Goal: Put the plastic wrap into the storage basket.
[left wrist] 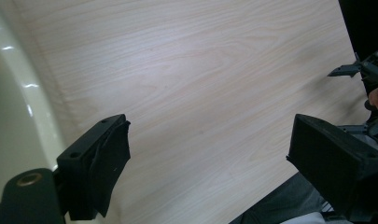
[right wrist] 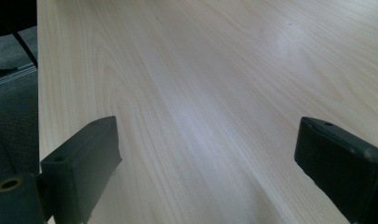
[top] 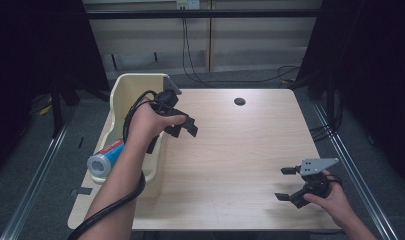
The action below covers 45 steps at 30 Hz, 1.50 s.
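A cream plastic bin [top: 135, 85] stands on the left side of the wooden table [top: 240, 145]. A blue, red and white can [top: 106, 157] lies in the bin's near end. My left gripper [top: 185, 129] hangs just past the bin's right wall, above the table, with its jaws wide apart and nothing between them. In the left gripper view, the left gripper [left wrist: 210, 154] frames bare wood, with the bin's wall [left wrist: 9, 116] at the left. My right gripper [top: 282, 184] rests near the front right corner, open and empty. The right gripper [right wrist: 207, 158] looks along bare tabletop.
A small round dark hole [top: 239, 101] sits near the table's far edge. Cables run over the floor behind the table, and dark curtains hang on both sides. A metal rail [top: 350, 165] borders the table's right side.
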Each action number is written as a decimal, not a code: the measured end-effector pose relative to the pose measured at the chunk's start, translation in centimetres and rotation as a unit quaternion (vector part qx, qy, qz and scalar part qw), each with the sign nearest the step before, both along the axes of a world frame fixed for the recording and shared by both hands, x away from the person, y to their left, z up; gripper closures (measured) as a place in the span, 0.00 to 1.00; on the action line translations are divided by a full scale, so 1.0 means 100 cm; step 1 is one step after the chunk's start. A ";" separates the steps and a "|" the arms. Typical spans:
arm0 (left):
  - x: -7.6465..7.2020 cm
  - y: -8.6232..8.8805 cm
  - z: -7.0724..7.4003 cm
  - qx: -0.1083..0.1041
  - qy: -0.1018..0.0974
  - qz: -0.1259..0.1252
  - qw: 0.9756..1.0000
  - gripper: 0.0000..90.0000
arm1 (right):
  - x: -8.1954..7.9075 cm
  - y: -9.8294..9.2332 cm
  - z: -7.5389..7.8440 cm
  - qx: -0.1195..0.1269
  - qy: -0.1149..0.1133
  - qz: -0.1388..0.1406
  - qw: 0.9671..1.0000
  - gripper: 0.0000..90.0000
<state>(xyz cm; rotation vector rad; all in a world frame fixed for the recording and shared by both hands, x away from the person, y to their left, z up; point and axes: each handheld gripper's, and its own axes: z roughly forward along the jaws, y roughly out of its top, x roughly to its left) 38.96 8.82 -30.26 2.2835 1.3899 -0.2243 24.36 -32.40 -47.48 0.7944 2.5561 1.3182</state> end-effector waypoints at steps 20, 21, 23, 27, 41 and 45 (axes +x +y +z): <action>-0.006 -0.031 -0.027 -0.009 -0.020 -0.037 0.999 0.07 | 0.000 0.001 -0.001 -0.003 -0.001 0.003 1.000 0.07; -0.007 -0.033 -0.028 -0.009 -0.018 -0.035 0.999 0.07 | 0.000 0.001 -0.001 -0.003 -0.002 0.003 1.000 0.07; -0.007 -0.035 -0.033 -0.010 -0.017 -0.042 0.999 0.06 | 0.000 0.001 -0.001 -0.004 -0.001 0.004 1.000 0.07; -0.008 -0.039 -0.041 -0.011 -0.017 -0.042 0.999 0.06 | 0.000 0.001 -0.001 -0.004 -0.002 0.003 1.000 0.07; -0.014 -0.057 -0.063 -0.025 -0.024 -0.060 0.998 0.07 | -0.001 0.002 -0.002 -0.005 0.003 0.004 1.000 0.07; -0.016 -0.061 -0.071 -0.028 -0.019 -0.070 0.997 0.07 | -0.001 0.002 -0.002 -0.005 0.004 0.004 1.000 0.07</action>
